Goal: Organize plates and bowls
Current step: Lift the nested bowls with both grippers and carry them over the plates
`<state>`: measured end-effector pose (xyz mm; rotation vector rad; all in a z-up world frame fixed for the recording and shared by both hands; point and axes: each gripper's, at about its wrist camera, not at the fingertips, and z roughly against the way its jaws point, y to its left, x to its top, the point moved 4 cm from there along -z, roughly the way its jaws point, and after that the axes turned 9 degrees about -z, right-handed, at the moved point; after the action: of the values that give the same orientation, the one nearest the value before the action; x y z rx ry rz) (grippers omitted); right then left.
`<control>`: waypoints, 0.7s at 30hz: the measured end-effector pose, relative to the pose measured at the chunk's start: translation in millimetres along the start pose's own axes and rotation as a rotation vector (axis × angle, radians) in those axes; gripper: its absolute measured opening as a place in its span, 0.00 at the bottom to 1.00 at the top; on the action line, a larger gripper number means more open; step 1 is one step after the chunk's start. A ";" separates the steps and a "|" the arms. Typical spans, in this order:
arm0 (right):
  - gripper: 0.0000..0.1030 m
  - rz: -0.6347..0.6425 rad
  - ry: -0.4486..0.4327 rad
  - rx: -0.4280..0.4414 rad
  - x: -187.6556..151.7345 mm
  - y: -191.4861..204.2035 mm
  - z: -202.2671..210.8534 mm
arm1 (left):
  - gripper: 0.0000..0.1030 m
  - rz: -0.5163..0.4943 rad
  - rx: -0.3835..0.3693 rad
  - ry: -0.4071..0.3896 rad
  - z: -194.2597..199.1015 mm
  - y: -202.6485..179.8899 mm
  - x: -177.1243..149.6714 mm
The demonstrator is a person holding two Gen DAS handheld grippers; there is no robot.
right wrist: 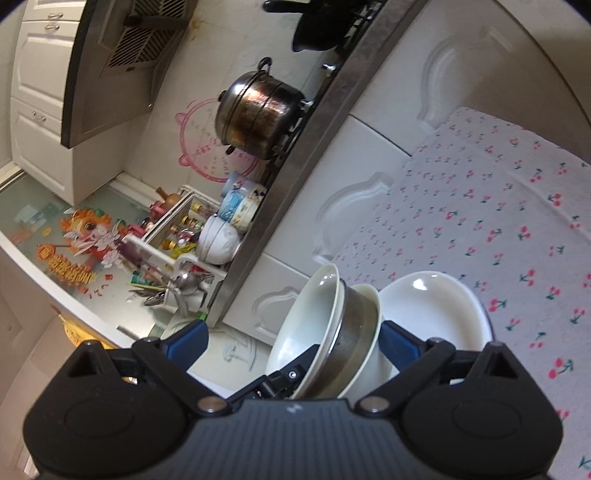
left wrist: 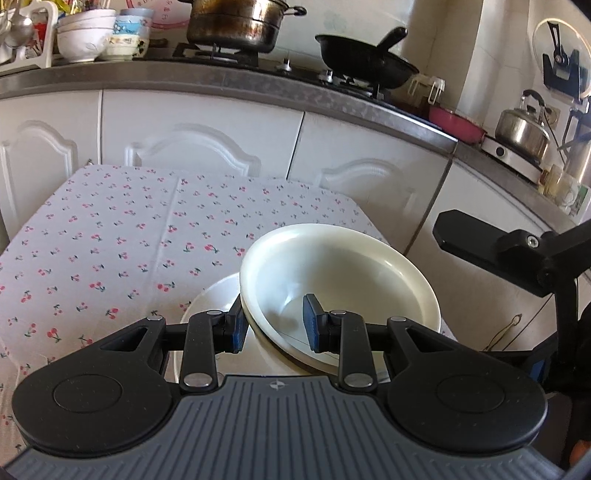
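gripping rim of cream bowl (left wrist: 343, 280), left claw (left wrist: 275, 326) clenched on it, white plate (left wrist: 210, 306) just beneath on cherry-print desk (left wrist: 110, 240); right claw (right wrist: 295, 341) released, spread wide beside bowl.

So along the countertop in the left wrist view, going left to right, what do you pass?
Stacked bowls → steel pot → black wok → red pan → kettle.
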<state>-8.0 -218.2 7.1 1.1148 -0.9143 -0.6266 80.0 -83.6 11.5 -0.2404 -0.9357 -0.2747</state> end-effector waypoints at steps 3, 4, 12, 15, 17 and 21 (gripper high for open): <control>0.96 -0.009 0.007 -0.009 1.5 -7.7 -2.5 | 0.32 0.000 0.002 0.018 -7.7 0.0 -2.6; 0.96 -0.012 0.010 -0.012 1.4 -9.9 -3.7 | 0.32 -0.001 0.003 0.022 -8.3 0.7 -3.8; 0.96 -0.026 0.028 -0.028 0.9 -20.0 -7.0 | 0.32 0.001 0.004 0.045 -11.8 3.2 -10.4; 0.96 -0.029 0.032 -0.031 0.7 -20.7 -7.7 | 0.32 0.004 0.003 0.049 -13.2 3.7 -12.0; 0.96 -0.027 0.033 -0.031 0.6 -20.4 -7.7 | 0.32 0.005 0.003 0.051 -14.3 3.6 -12.6; 0.96 -0.021 0.035 -0.030 0.3 -19.2 -8.5 | 0.32 0.007 0.002 0.052 -14.0 3.6 -13.5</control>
<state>-0.3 -220.8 -12.3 1.1064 -0.8619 -0.6347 84.2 -82.9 -7.8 -0.2338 -0.8830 -0.2727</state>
